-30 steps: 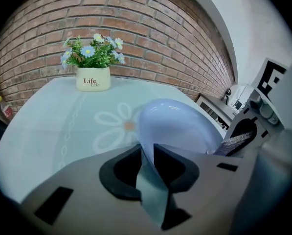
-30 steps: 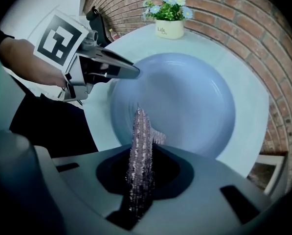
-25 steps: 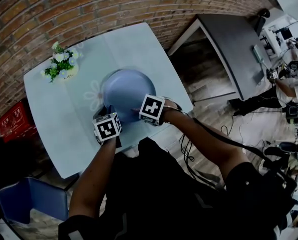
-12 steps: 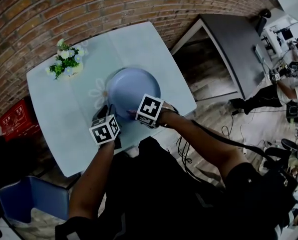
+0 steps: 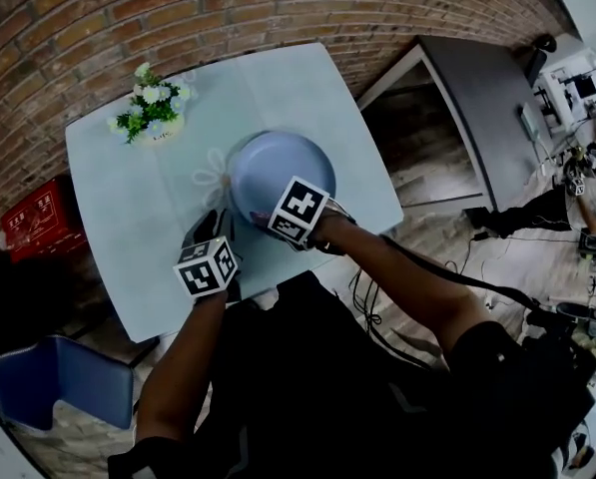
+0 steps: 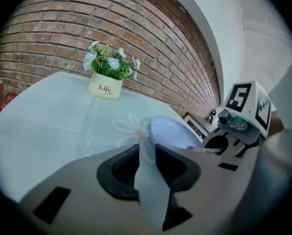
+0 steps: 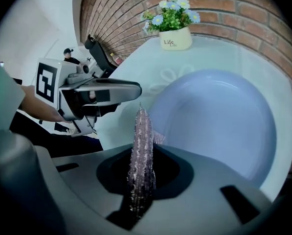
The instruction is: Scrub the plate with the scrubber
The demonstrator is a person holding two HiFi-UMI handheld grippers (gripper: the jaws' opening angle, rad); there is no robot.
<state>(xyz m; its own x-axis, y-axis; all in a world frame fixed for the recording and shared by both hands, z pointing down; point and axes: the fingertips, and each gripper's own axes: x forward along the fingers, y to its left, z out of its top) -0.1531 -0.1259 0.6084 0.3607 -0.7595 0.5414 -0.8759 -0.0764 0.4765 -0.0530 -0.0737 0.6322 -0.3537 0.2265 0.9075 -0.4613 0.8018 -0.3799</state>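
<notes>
1. A round, glossy pale-blue plate [image 5: 278, 163] w/ a shallow raised rim is lying flat near the middle of the light-blue tabletop [image 5: 128, 218], toward the person's edge.
2. The plate's inside is looking smooth & even in colour, w/ soft light glinting off it.
3. Its left rim is sitting just beside a white daisy outline [image 5: 210, 176] printed on the tabletop.
4. The right gripper [image 7: 143, 153] is clamping a thin, glittery purple-silver scrubber [image 7: 140, 175], squeezed edge-on btw its jaws, w/ the tip sticking out past them.
5. In the head view the right gripper is hanging over the plate's near rim. The scrubber tip is pointing at the near-left part of that rim; can't tell if it's touching.
6. The left gripper [image 6: 146, 148] is sitting just off the plate's near-left side. Its jaws are standing apart & have just been opening, w/ only tabletop showing in the gap.
7. In the left gripper view the plate is lying just ahead & right of the jaws, apart from them.
8. A cream pot [image 5: 158, 128] of white & blue flowers, marked "Life", is standing at the far-left corner, well apart from the plate.
9. A red-brick wall [image 5: 178, 18] is running behind the tabletop.
</notes>
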